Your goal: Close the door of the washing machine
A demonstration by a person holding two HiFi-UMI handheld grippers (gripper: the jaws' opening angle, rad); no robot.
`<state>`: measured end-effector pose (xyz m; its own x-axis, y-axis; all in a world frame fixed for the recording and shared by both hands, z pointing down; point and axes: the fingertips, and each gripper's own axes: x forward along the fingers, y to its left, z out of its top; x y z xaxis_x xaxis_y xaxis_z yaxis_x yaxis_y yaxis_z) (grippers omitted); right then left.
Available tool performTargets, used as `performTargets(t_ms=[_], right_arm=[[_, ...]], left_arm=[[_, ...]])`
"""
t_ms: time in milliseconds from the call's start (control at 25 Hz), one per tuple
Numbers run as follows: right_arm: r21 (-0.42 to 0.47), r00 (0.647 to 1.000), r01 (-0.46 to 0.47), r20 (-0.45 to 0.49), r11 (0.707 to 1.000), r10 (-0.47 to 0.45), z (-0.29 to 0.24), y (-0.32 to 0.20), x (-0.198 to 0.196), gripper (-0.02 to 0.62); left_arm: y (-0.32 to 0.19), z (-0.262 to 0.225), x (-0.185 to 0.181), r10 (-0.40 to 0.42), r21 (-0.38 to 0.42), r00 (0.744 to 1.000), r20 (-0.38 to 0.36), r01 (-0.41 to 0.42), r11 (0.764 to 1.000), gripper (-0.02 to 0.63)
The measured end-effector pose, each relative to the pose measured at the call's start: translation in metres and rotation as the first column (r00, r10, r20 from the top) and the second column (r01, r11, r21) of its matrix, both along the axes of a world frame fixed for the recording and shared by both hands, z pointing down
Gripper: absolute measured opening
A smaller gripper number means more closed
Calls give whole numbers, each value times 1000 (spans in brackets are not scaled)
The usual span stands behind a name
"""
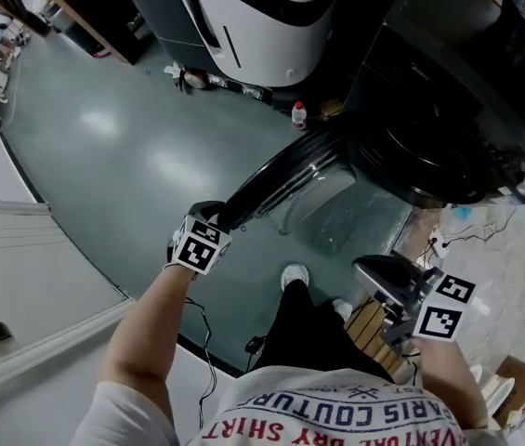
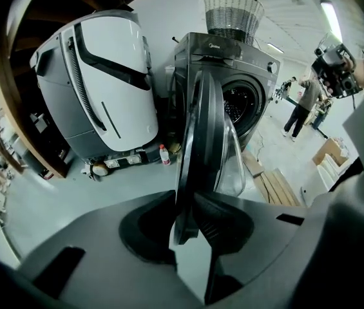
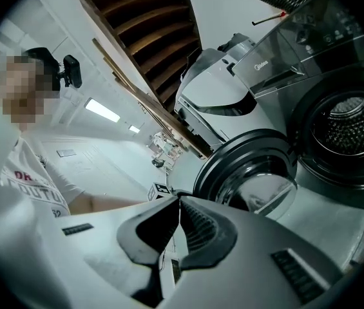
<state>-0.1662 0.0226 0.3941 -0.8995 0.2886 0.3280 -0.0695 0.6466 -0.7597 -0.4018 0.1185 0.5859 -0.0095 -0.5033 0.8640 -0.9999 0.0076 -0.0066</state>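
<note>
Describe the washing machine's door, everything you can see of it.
The door is round, with a thick, dark, ribbed rim and a clear bulging window that looks like glass. It stands open, swung well out from the dark front-loading machine. The left claw grips its outer rim edge-on. Nothing else is seen touching it.

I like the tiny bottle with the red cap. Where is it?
In the head view, the bottle stands on the floor at top centre, between the white appliance and the dark washing machine, just beyond its open door.
</note>
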Motion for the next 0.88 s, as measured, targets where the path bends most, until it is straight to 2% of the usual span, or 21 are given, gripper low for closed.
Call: performTargets(t_ms=[200,440,880], right_arm=[[-2,1000,-15,0,1000,15,3,2,37,23],[-4,999,-53,12,999,53,-2,3,80,23],[-21,985,-168,35,986,169,-1,-4,156,23]], left_arm=[[6,4,37,-38,5,999,-3,38,999,95],[11,5,92,-71,-15,996,-45,71,997,89],[-5,7,203,-76,-37,976,-204,70,997,103]])
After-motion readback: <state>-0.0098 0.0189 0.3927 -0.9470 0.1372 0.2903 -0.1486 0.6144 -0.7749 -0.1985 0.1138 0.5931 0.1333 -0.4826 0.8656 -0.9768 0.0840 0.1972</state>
